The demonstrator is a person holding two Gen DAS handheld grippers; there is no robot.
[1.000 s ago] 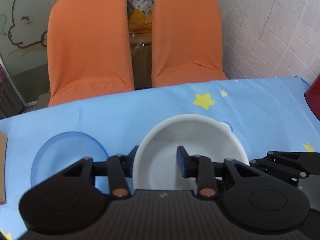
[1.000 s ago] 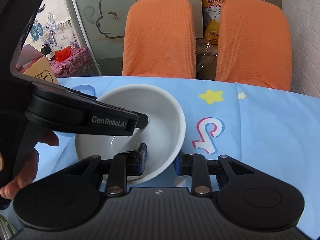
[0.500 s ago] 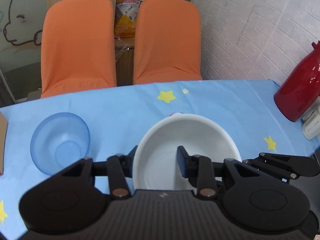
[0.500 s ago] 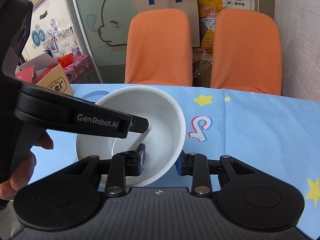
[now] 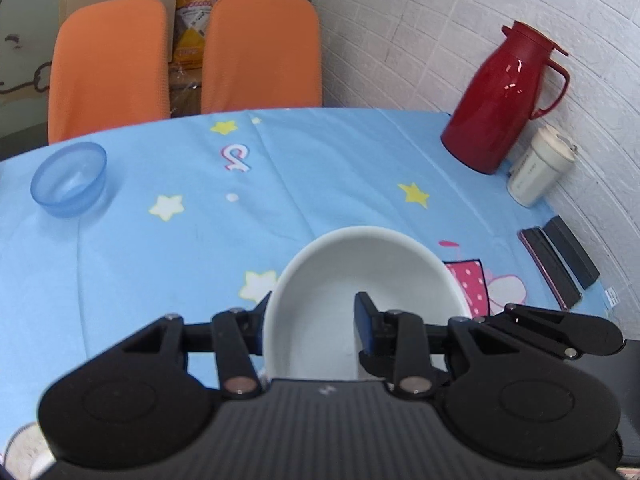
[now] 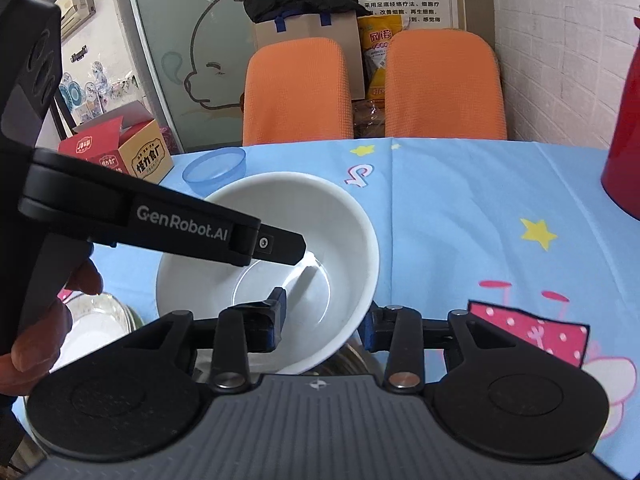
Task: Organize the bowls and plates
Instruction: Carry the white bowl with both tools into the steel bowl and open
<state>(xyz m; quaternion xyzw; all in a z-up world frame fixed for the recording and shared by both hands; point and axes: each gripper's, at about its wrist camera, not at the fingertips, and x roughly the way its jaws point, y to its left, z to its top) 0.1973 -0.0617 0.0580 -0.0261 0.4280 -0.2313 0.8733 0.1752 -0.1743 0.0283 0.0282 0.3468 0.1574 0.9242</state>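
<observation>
Left wrist view: my left gripper (image 5: 312, 320) tilts down, clamped on the white bowl's (image 5: 360, 272) wall above the table's near edge, while my right gripper (image 6: 326, 320), jaws just opening, straddles its rim unpressed.

Glossy white ceramic-looking bowl (image 6: 280, 248), translucent blue plastic bowl (image 5: 68, 178), printed cloth tablecloth (image 5: 320, 168), shiny red jug (image 5: 500, 96).
</observation>
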